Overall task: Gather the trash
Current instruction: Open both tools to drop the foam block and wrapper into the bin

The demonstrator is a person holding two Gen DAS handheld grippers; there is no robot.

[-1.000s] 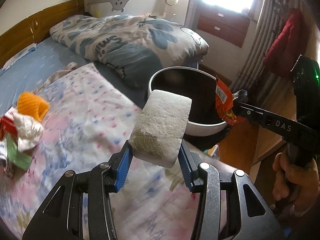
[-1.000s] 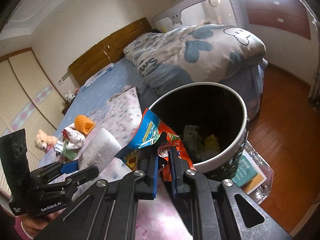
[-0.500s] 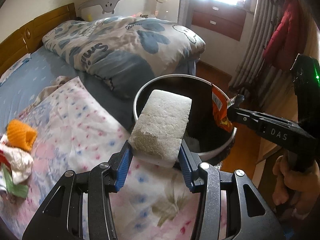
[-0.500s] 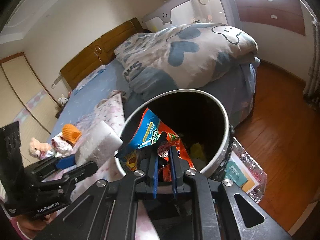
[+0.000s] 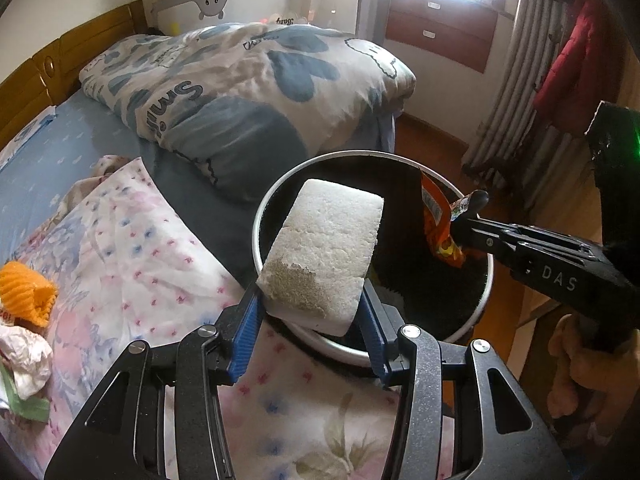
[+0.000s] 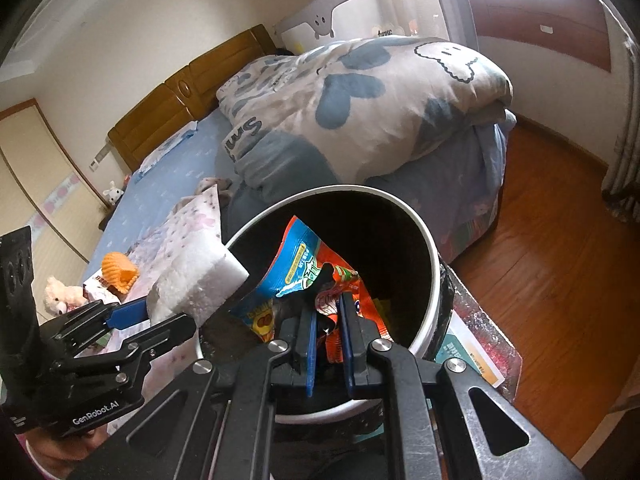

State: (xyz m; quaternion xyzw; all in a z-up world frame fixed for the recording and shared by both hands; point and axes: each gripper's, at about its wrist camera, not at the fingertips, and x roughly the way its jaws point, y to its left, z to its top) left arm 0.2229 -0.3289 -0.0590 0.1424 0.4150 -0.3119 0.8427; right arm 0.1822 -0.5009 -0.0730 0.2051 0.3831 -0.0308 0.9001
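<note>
Two grippers over bin (image 5: pixel 276 196): left gripper (image 5: pixel 312 312) jaws clamp foam block (image 5: pixel 328 248); right gripper (image 6: pixel 330 332) jaws pinch snack wrapper (image 6: pixel 304 276).

White foam block (image 5: pixel 326 252), rectangular, one corner stained brownish, tilted up over near rim of trash bin (image 5: pixel 280 188). Crumpled orange-and-blue snack wrapper (image 6: pixel 316 280) above dark bin interior. Bin round, white-rimmed, beside bed; scraps inside.

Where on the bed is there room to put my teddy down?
The blue sheet between the headboard and folded duvet is bare. The floral cloth is free beside the bin; its left end holds trash.
</note>
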